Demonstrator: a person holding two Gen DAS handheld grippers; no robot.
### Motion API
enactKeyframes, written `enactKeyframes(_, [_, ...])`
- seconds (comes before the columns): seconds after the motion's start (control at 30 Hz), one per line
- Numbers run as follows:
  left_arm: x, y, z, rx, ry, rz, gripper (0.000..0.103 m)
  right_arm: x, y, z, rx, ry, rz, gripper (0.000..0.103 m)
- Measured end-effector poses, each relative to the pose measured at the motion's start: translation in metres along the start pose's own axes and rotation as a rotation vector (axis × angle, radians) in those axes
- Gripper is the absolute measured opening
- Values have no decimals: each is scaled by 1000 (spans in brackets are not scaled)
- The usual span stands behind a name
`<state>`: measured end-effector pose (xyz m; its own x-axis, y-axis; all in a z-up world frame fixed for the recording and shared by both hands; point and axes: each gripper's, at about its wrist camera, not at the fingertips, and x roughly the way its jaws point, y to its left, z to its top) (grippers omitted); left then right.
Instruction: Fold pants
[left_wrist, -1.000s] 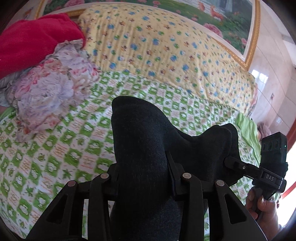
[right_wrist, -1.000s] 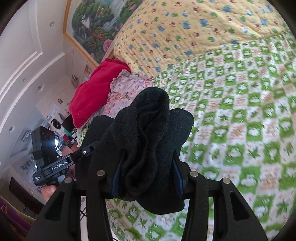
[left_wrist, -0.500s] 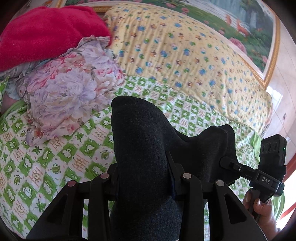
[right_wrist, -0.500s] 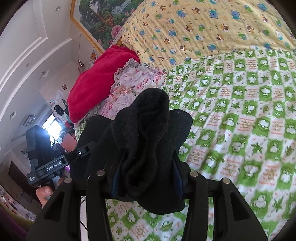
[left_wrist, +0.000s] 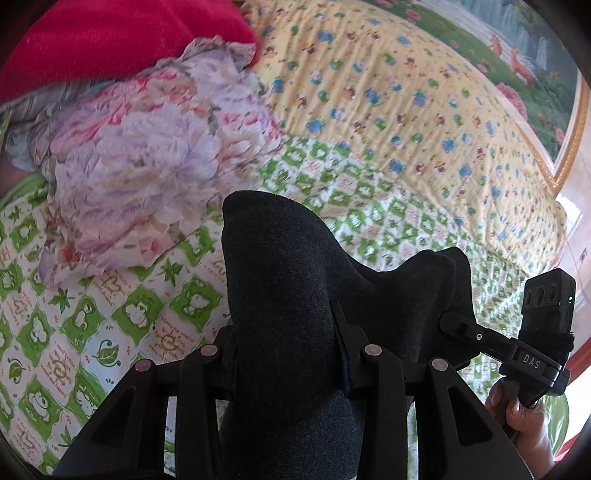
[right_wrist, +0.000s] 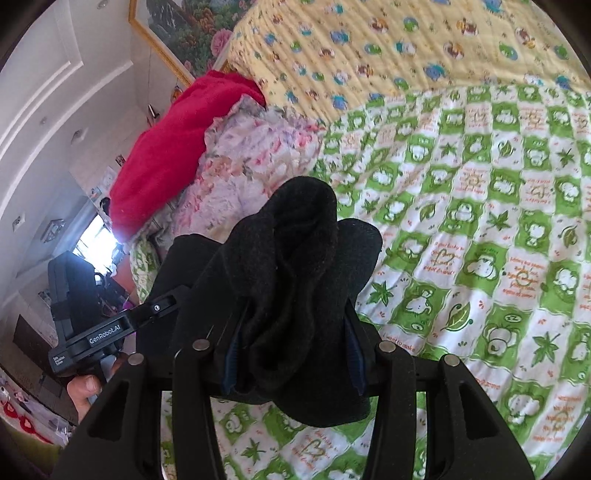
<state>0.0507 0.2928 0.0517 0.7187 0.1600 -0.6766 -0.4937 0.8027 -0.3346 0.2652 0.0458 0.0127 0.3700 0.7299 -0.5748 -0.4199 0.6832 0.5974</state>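
Note:
The dark pants (left_wrist: 280, 280) are held up above the bed between both grippers. My left gripper (left_wrist: 286, 354) is shut on one bunched end of the pants, which bulges up between its jaws. My right gripper (right_wrist: 291, 354) is shut on the other bunched end of the pants (right_wrist: 295, 266). The right gripper also shows at the right edge of the left wrist view (left_wrist: 458, 325), clamped on the cloth. The left gripper shows at the left of the right wrist view (right_wrist: 162, 306). The lower part of the pants is hidden below the jaws.
The bed has a green and white checked quilt (left_wrist: 110, 314) (right_wrist: 480, 240). A floral cloth bundle (left_wrist: 140, 173) (right_wrist: 251, 166) and a red blanket (left_wrist: 110, 40) (right_wrist: 173, 147) lie at the left. A yellow patterned quilt (left_wrist: 388, 110) rises behind.
Both grippers have moved forward and left over the bed with the pants still clamped; the floral bundle and red blanket now look closer and larger.

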Motion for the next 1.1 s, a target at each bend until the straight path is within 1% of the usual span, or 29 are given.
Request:
enactKeyframes(0.03, [4, 3, -3, -3, 11, 8, 38, 4, -1, -1, -1, 11, -3, 49])
enactKeyframes(0.1, [10, 8, -6, -7, 26, 23, 39, 10, -3, -5, -13, 32, -22, 52])
enactKeyframes(0.13, [12, 11, -8, -13, 39, 34, 41, 11, -4, -6, -19, 36, -32, 55])
enactKeyframes(0.2, [17, 17, -12, -29, 54, 34, 45, 12, -8, -8, -22, 37, -43, 57])
enactKeyframes(0.33, [20, 24, -17, -52, 68, 38, 57, 12, -19, -12, -14, 43, -76, 64])
enactKeyframes(0.4, [18, 26, -20, -58, 62, 41, 63, 11, -27, -14, 1, 45, -87, 66])
enactKeyframes(0.43, [16, 27, -20, -57, 57, 54, 69, 11, -31, -15, 9, 45, -86, 69])
enactKeyframes(0.47, [15, 28, -21, -57, 53, 62, 73, 11, -34, -16, 15, 44, -89, 73])
enactKeyframes(0.5, [13, 28, -22, -55, 47, 67, 74, 10, -36, -17, 17, 42, -94, 74])
enactKeyframes(0.57, [11, 29, -23, -53, 51, 79, 79, 10, -40, -19, 25, 40, -93, 76])
enactKeyframes(0.63, [7, 29, -24, -46, 51, 88, 80, 9, -42, -20, 33, 38, -89, 78])
enactKeyframes(0.73, [-1, 28, -26, -27, 48, 103, 80, 8, -39, -20, 37, 41, -81, 79])
enactKeyframes(0.8, [-7, 26, -28, -14, 45, 109, 80, 6, -35, -20, 36, 50, -87, 82])
enactKeyframes(0.9, [-18, 21, -33, 22, 36, 123, 81, -4, -26, -20, 3, 36, -83, 87])
enactKeyframes(0.97, [-24, 16, -38, 63, 34, 141, 82, -11, -20, -21, -21, 22, -87, 92])
enactKeyframes(1.0, [-28, 13, -41, 85, 33, 143, 82, -16, -16, -21, -34, 17, -91, 93])
enactKeyframes(1.03, [-29, 12, -42, 105, 40, 129, 82, -20, -12, -21, -49, 11, -92, 94])
enactKeyframes(1.1, [-35, 8, -47, 138, 38, 134, 82, -26, -3, -22, -90, 6, -88, 96])
